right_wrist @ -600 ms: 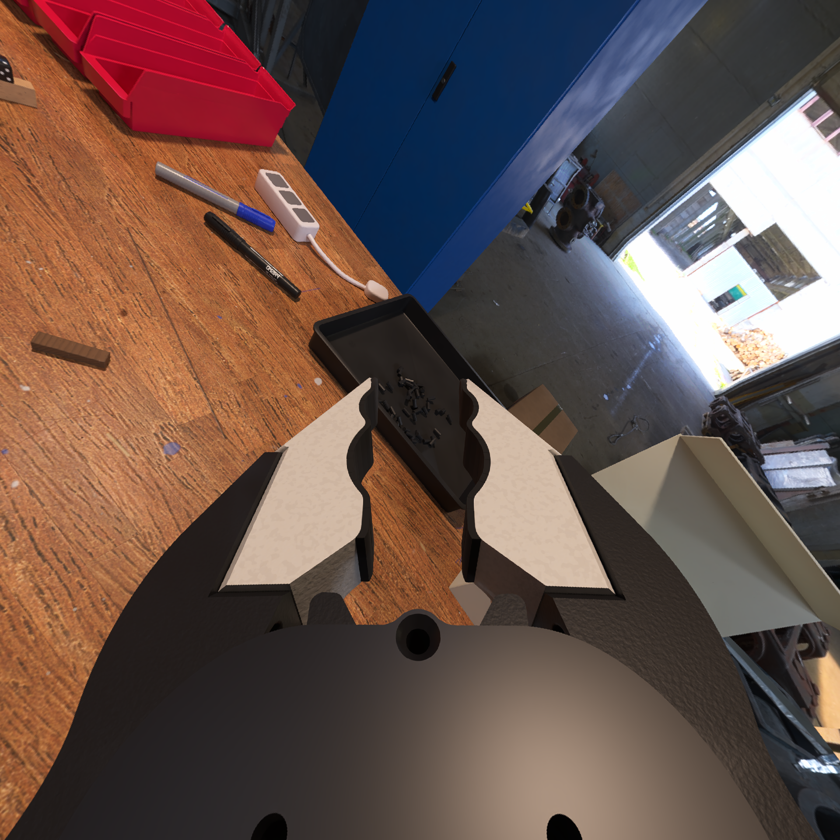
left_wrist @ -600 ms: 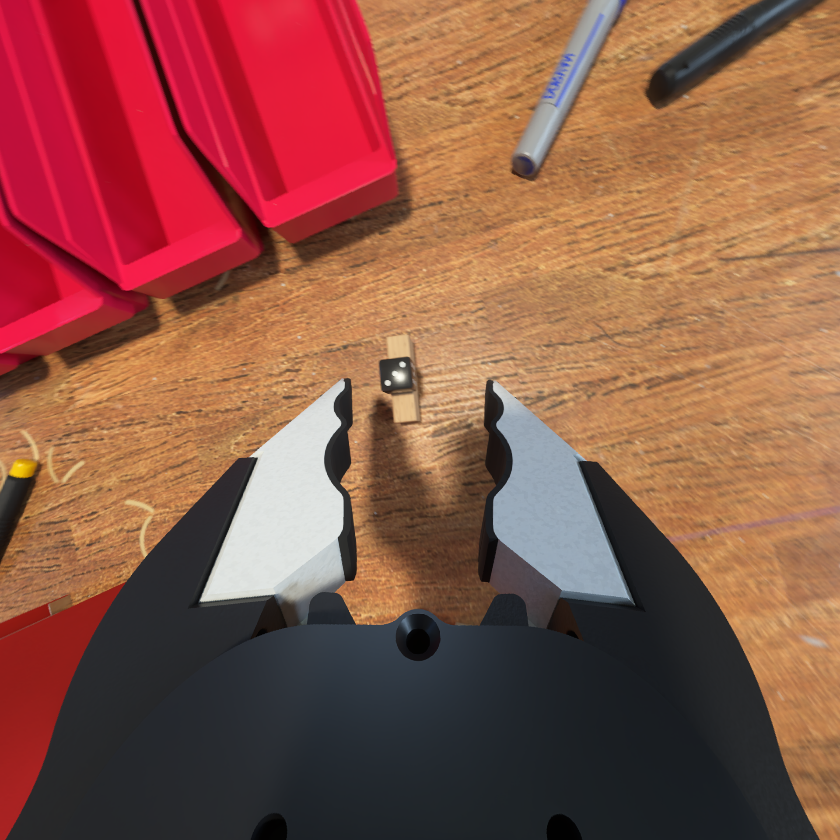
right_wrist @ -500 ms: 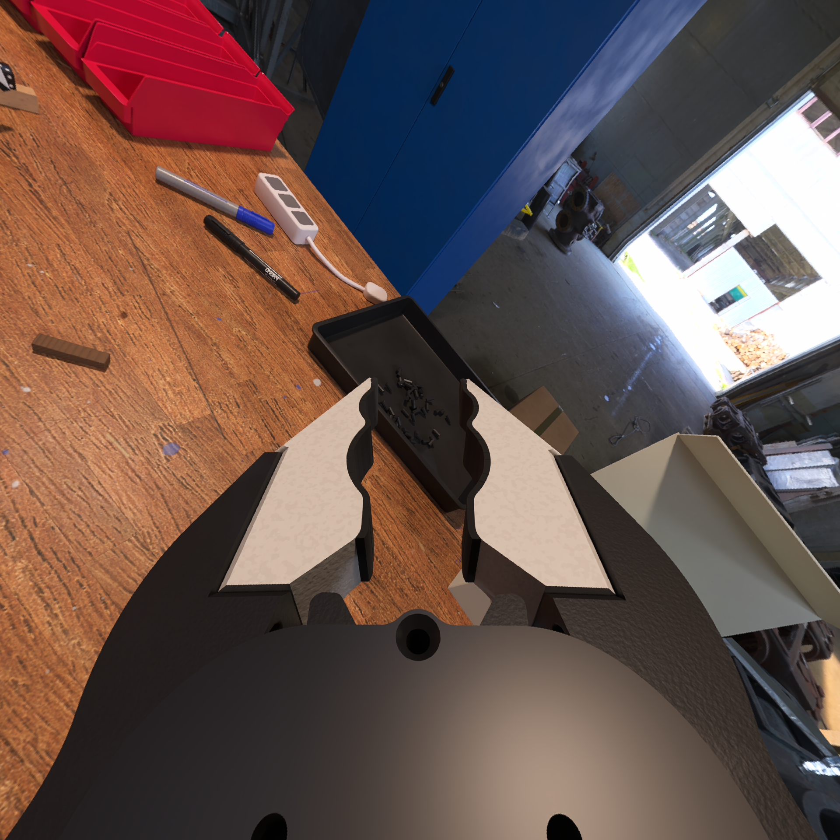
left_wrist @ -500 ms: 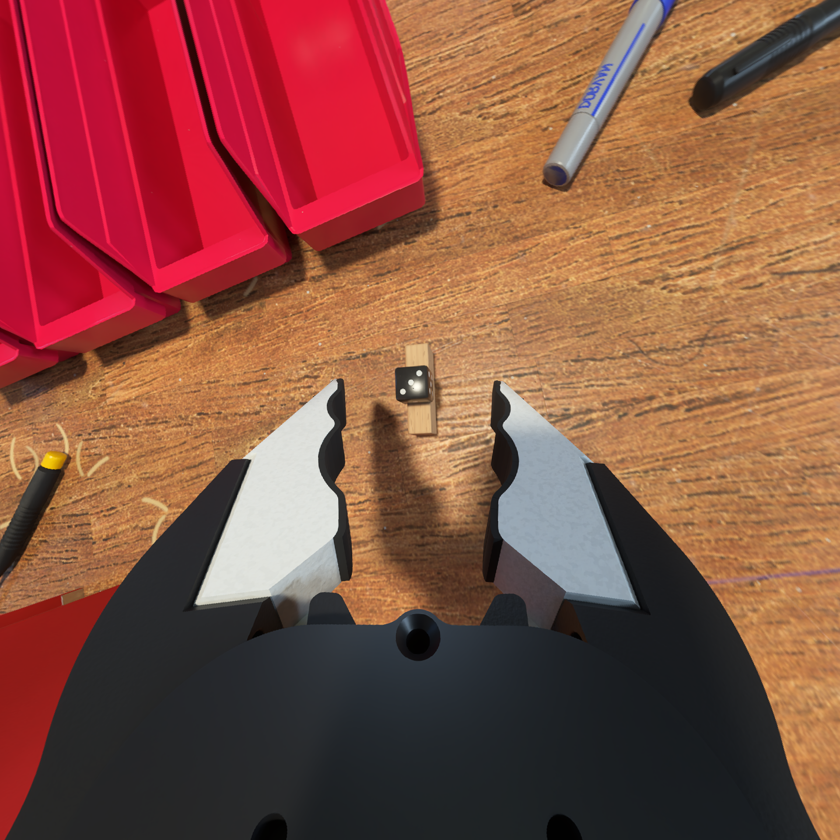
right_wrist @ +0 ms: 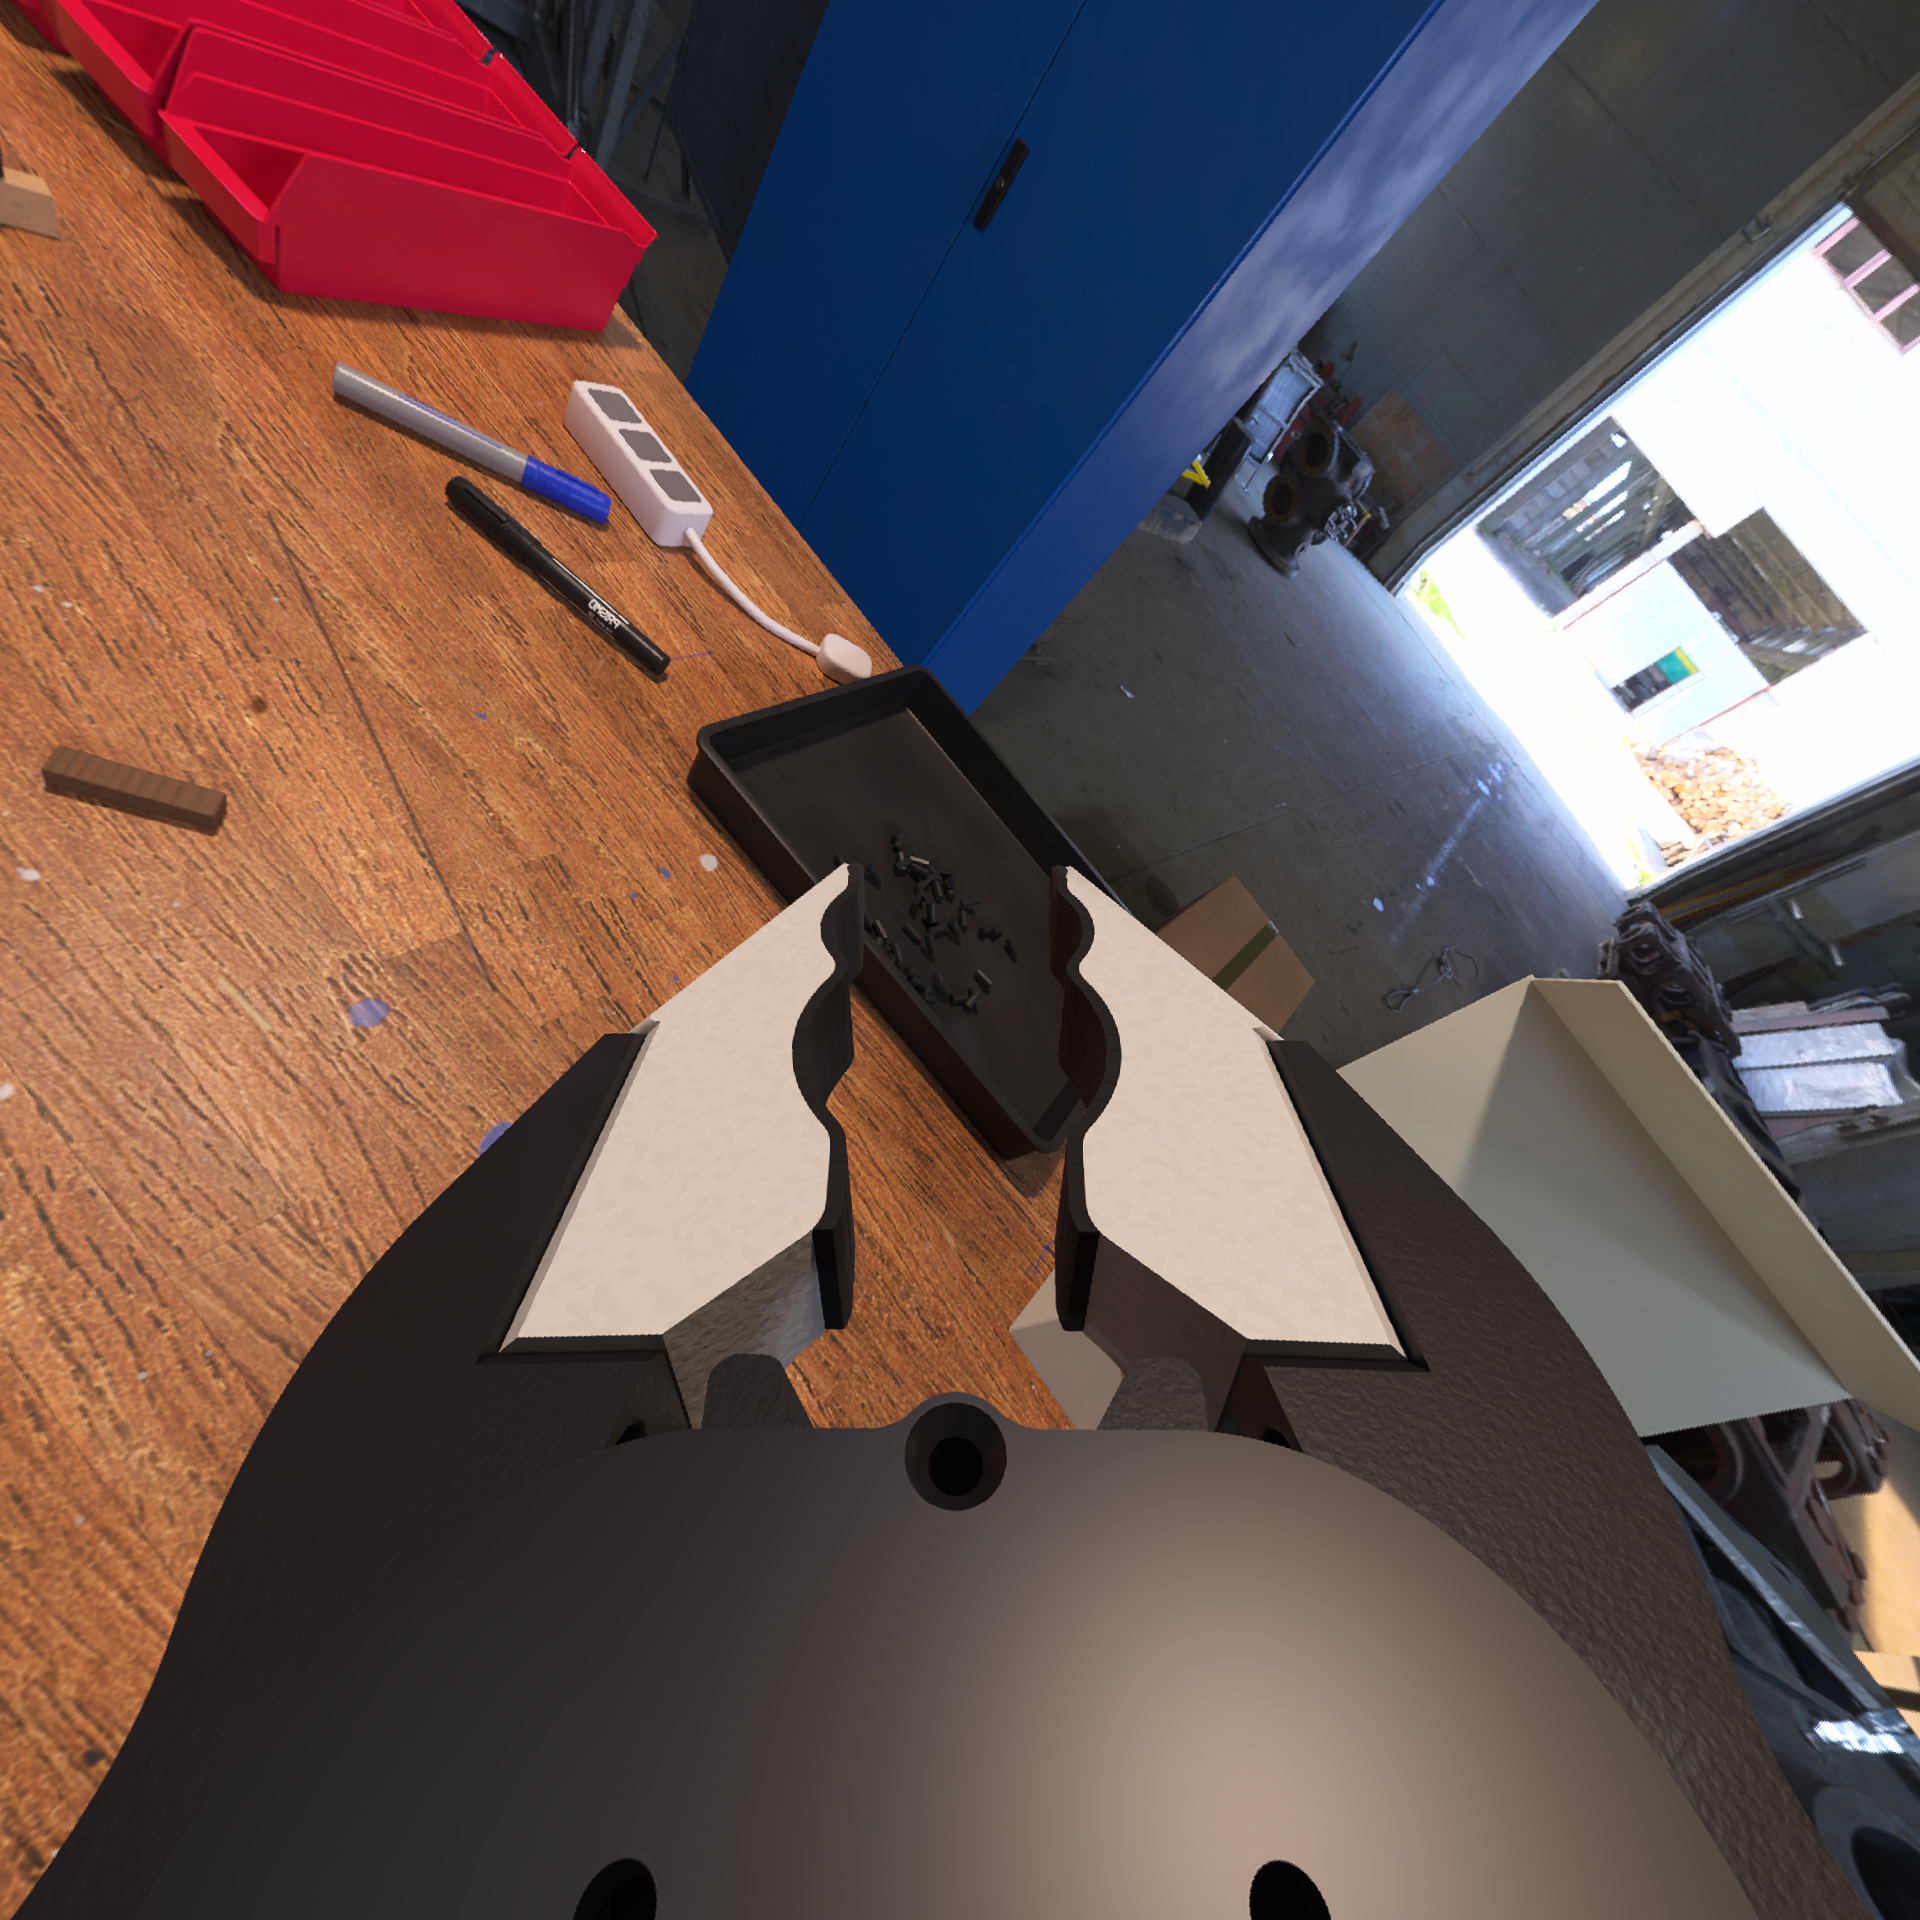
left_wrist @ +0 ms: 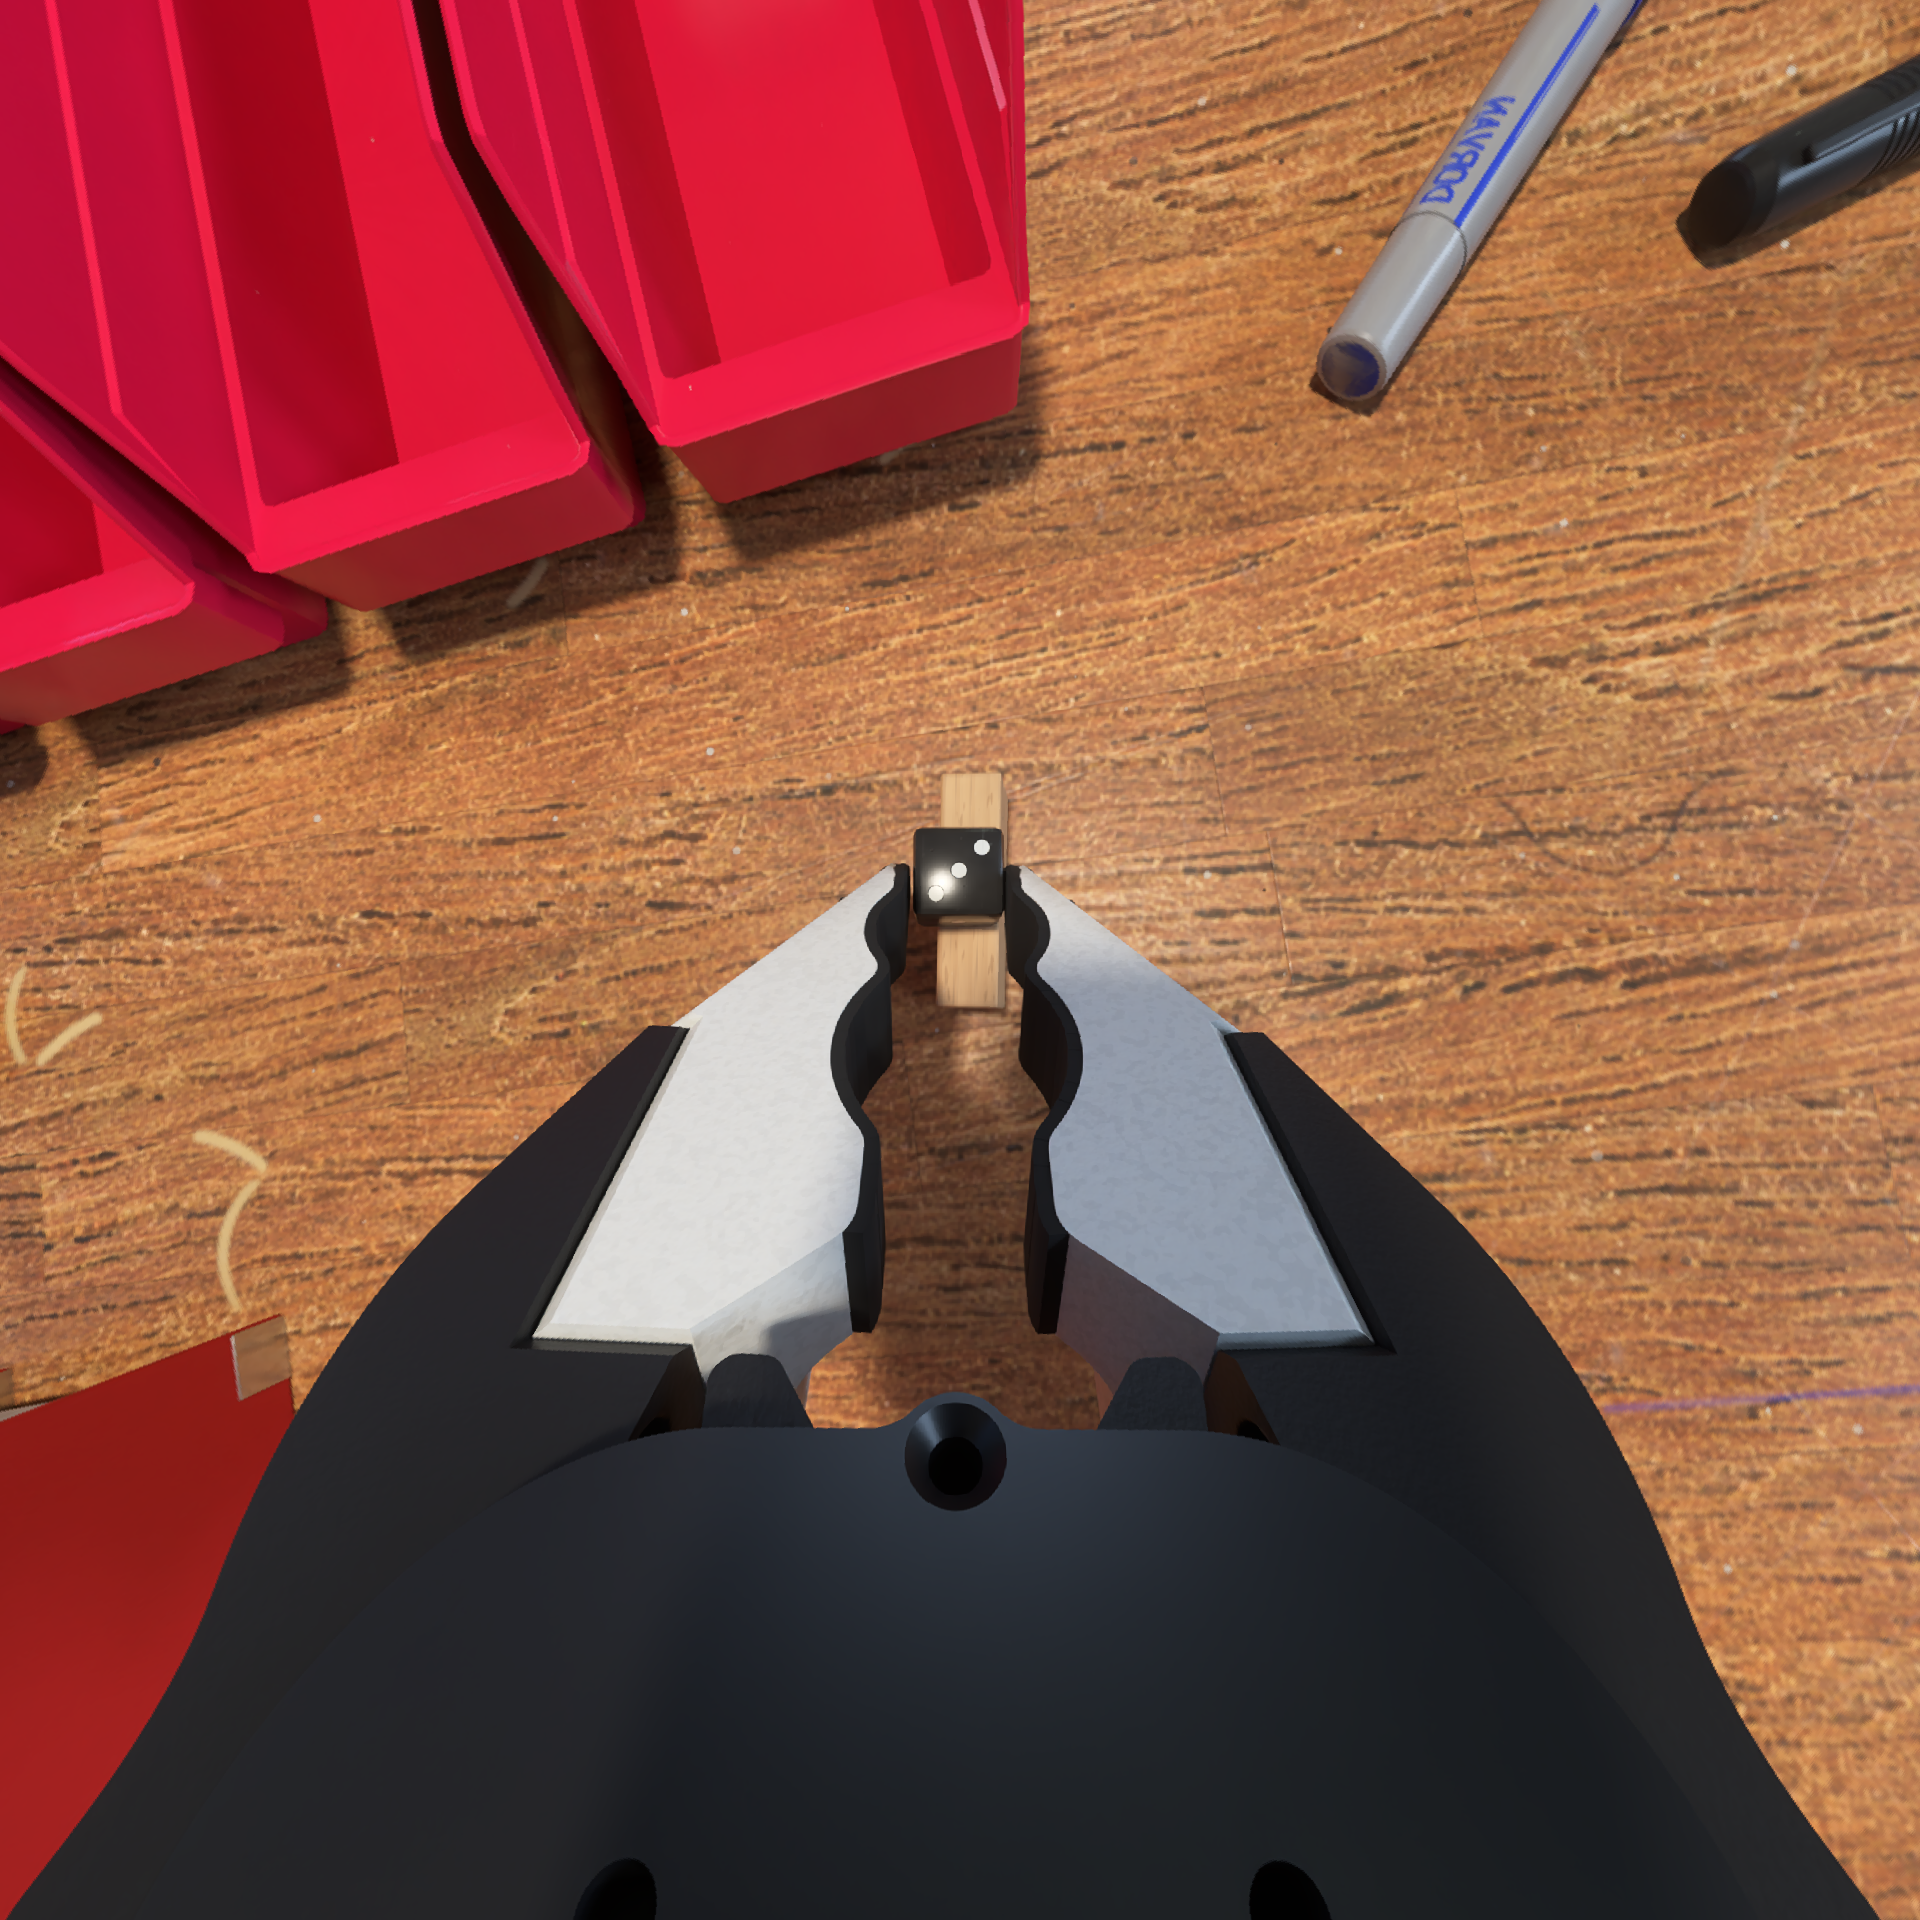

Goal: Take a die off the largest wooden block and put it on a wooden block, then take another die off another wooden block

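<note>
Pinch grasp on a black die (left_wrist: 958, 873), seen along the fingers of the left gripper (left_wrist: 958, 894). We are closing the two fingertips (left_wrist: 891, 904) against the die's left and right faces, so the tool is pinching the die rather than standing spread. The die is sitting across the middle of a small pale wooden block (left_wrist: 972, 961), which is lying lengthwise on the wooden workbench (left_wrist: 1455, 935); we are gripping above the block, so that, in our judgement, lifting will free the die without dragging its support. Whether this pale block is the largest one we cannot tell from these views.

Beyond the block on the far left, red storage bins (left_wrist: 499, 260) are standing side by side; on the far right a grey-and-blue marker (left_wrist: 1455, 208) and a black pen (left_wrist: 1808, 166) are lying well apart from the grasp.

The right gripper (right_wrist: 956, 883) is idling with its fingers spread and nothing between them, hovering over a black tray of small screws (right_wrist: 790, 821) near the bench edge. To its left a dark brown wooden block (right_wrist: 135, 790) is lying bare, which we are judging a possible resting place for a die. A white power strip (right_wrist: 639, 457) is lying farther off.
</note>
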